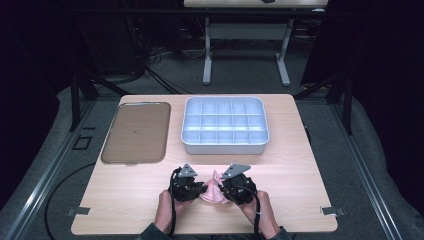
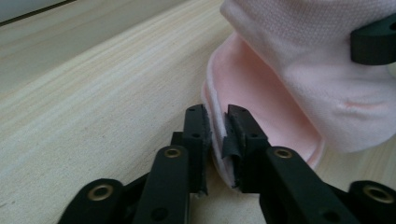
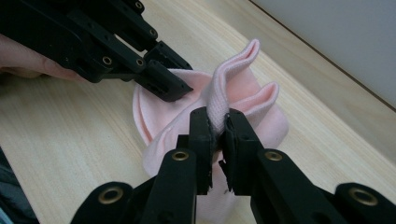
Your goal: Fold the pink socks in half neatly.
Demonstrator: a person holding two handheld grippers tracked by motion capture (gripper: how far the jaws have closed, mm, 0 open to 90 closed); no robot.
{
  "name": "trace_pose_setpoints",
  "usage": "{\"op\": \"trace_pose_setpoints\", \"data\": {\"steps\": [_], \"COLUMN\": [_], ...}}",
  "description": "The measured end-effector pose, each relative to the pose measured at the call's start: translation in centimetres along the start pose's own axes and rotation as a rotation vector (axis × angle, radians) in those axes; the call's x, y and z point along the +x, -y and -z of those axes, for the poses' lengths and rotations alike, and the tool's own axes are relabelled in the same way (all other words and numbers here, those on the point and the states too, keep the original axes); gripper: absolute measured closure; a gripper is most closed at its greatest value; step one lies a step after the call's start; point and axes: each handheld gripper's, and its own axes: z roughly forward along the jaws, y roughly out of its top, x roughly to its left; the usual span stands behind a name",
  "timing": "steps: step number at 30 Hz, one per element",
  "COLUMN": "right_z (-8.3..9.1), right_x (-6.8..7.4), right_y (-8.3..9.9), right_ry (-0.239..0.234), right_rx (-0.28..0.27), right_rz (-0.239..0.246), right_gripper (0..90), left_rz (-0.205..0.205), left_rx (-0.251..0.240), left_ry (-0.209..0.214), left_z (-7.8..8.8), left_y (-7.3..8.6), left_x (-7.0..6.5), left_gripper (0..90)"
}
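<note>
While the high view looks down on one wooden table (image 1: 125, 200), one pink cloth (image 1: 212, 192) lies near its front edge, well in front of the single white compartment tray (image 1: 225, 145) and the one brown lid (image 1: 136, 133) left of that tray; the left gripper (image 1: 202, 188) and right gripper (image 1: 221, 188) meet at the cloth. Seen from the left gripper view, the jaws straddle the cloth's edge (image 2: 215, 126), slightly parted, pads barely touching. Across in the right gripper view, the jaws pinch a raised fold (image 3: 217, 100) firmly. Folding well likely means keeping that pinch steady and re-gripping the edge squarely.
</note>
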Motion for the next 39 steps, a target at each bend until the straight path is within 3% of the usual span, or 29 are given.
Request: {"op": "trace_pose_setpoints", "data": {"steps": [3,6,8,12,15,19,22,23,27,39], "right_z": [-0.2,-0.6,-0.7,-0.8,-1.0,-1.1,-1.2,-1.1,-1.2,-2.4], "right_x": [0.1,0.0,0.0,0.1,0.3,0.5,0.5,0.6,0.9,2.4], "right_y": [-0.2,-0.2,-0.3,-0.4,-0.6,-0.7,-0.7,-0.8,-1.1,-1.7], "right_ry": [-0.003,-0.012,-0.019,-0.021,-0.028,-0.026,-0.028,-0.031,-0.033,-0.073], "right_rx": [0.010,0.015,0.020,0.021,0.028,0.021,0.020,0.022,0.017,0.012], "right_rz": [0.006,0.000,0.002,0.004,0.009,0.002,0.003,0.006,0.018,0.062], "right_gripper": [82.7,82.7,82.6,82.4,82.2,82.0,81.9,81.8,81.7,81.7], "left_rz": [-0.011,-0.024,-0.023,-0.010,0.009,0.008,-0.004,-0.006,-0.003,0.006], "left_rx": [-0.002,-0.004,-0.020,-0.048,-0.059,-0.053,-0.025,-0.014,-0.001,-0.004], "left_ry": [0.021,0.012,-0.007,-0.034,-0.056,-0.067,-0.038,-0.032,-0.009,-0.011], "left_z": [0.2,0.6,1.1,2.0,2.6,3.2,2.9,2.7,2.1,1.9], "left_y": [0.0,0.0,0.0,0.2,0.6,1.2,1.5,1.5,1.6,1.6], "left_x": [-0.1,-0.3,-0.2,0.2,0.6,0.7,0.8,0.8,0.8,0.8], "left_gripper": [68.2,59.1,49.4,40.0,38.5,50.6,64.3,73.0,82.7,86.1]}}
